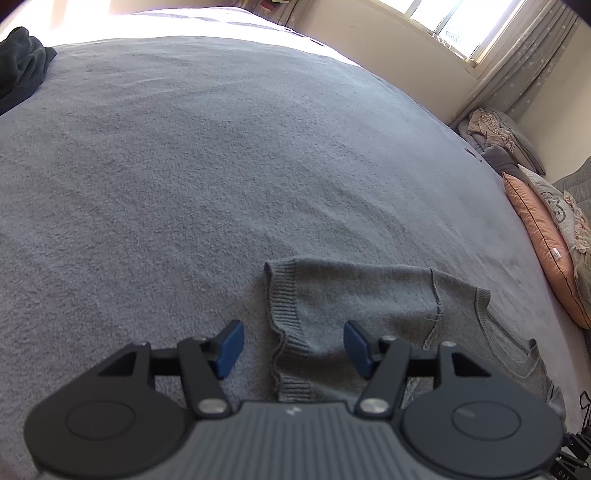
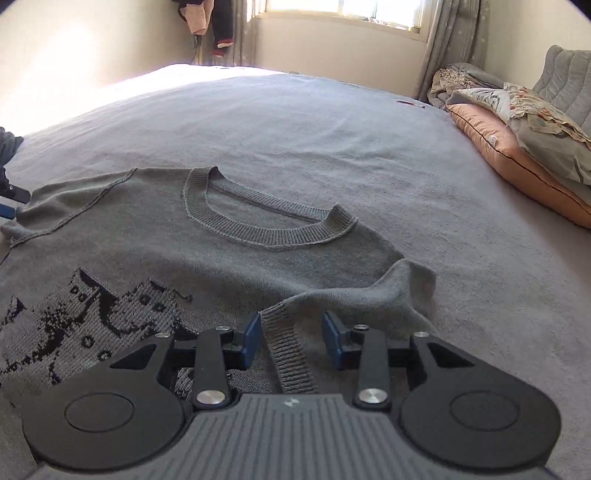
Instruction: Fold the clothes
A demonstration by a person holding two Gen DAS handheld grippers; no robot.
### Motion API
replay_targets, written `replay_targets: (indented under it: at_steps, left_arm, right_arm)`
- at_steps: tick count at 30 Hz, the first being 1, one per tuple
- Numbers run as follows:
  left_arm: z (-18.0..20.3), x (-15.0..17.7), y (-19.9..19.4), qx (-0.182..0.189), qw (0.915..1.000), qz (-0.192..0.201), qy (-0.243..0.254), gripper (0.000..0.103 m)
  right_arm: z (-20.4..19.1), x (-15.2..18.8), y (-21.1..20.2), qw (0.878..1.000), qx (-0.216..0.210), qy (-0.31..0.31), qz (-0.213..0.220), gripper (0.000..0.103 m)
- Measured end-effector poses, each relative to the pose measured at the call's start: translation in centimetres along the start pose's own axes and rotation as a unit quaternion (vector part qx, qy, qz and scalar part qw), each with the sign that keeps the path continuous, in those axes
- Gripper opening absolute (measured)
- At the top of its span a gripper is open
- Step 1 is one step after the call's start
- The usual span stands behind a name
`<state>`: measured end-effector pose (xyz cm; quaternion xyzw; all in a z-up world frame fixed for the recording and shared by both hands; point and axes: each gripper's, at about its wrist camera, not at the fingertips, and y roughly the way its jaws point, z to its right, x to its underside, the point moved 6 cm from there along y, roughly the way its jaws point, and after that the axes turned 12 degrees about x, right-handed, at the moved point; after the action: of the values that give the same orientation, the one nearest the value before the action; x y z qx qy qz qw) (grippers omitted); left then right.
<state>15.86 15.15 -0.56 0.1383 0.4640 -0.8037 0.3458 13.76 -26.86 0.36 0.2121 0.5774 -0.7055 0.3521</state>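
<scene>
A wide bed covered by a grey fleecy blanket carried everything. Directly on it a grey knit sweater lay spread flat with its ribbed collar facing up, a dark pattern across its front and one sleeve folded in over the body. A dark garment sat bunched at the far left edge, and an orange pillow lay along the right side beneath other bedding.

Home bedroom, probably: bed, pillows, curtained window.
</scene>
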Motion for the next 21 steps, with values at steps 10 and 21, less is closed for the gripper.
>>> replay_targets:
  at_steps: [10, 21]
  left_arm:
    - [-0.2, -0.1, 0.0, 0.001, 1.0000, 0.001, -0.007, 0.061]
    - [-0.2, 0.0, 0.0, 0.008, 0.9999, -0.004, -0.012, 0.062]
  right_arm:
    - [-0.6, -1.1, -2.4, 0.998, -0.050, 0.022, 0.036, 0.007]
    - [2.1, 0.4, -3.6, 0.997, -0.057, 0.050, -0.010, 0.041]
